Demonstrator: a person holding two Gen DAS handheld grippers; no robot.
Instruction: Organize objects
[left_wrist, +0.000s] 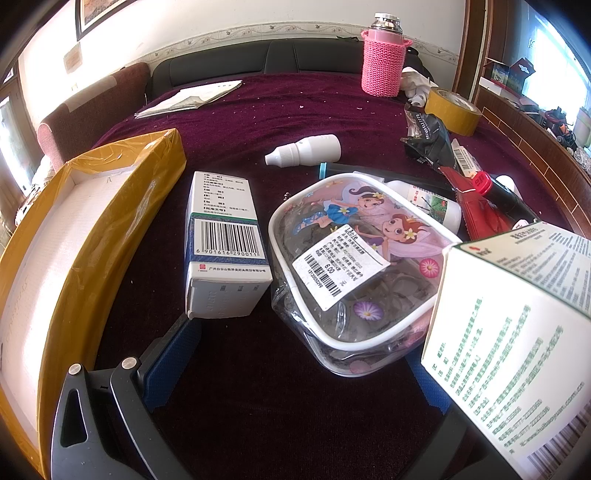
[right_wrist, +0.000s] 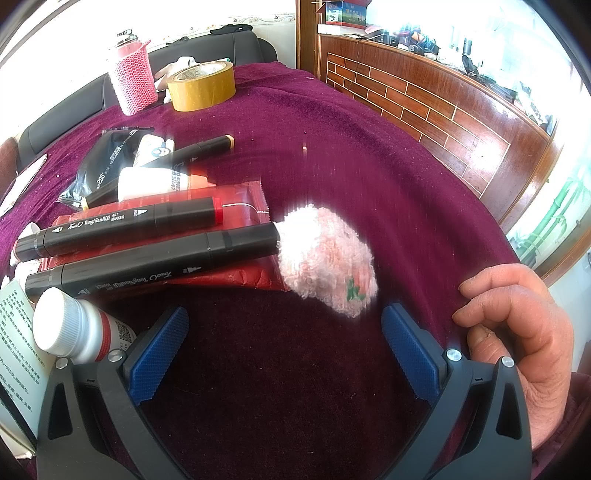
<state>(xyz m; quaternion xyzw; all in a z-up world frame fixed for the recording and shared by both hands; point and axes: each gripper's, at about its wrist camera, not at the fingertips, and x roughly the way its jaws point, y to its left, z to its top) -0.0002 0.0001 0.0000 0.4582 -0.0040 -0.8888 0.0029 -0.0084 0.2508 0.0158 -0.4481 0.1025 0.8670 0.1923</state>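
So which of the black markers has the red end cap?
The marker lying farther of the two on the red packet; the nearer marker shows no coloured cap, and the far one's is tan.

left gripper (left_wrist: 295, 354) and right gripper (right_wrist: 284, 350) — fingers (right_wrist: 159, 354) wide apart, tilted downward

bg: sofa (left_wrist: 229, 62) | brick-pattern wood counter (right_wrist: 424, 99) | framed pic (left_wrist: 99, 11)

A cluttered table (left_wrist: 236, 96) under maroon cloth: an open yellow box (left_wrist: 122, 206) at left, a medicine carton (left_wrist: 225, 243) beside a fairy-print pouch (left_wrist: 354, 266), a white dropper bottle (left_wrist: 303, 150) behind, a pink knitted flask (left_wrist: 384, 59) far back.
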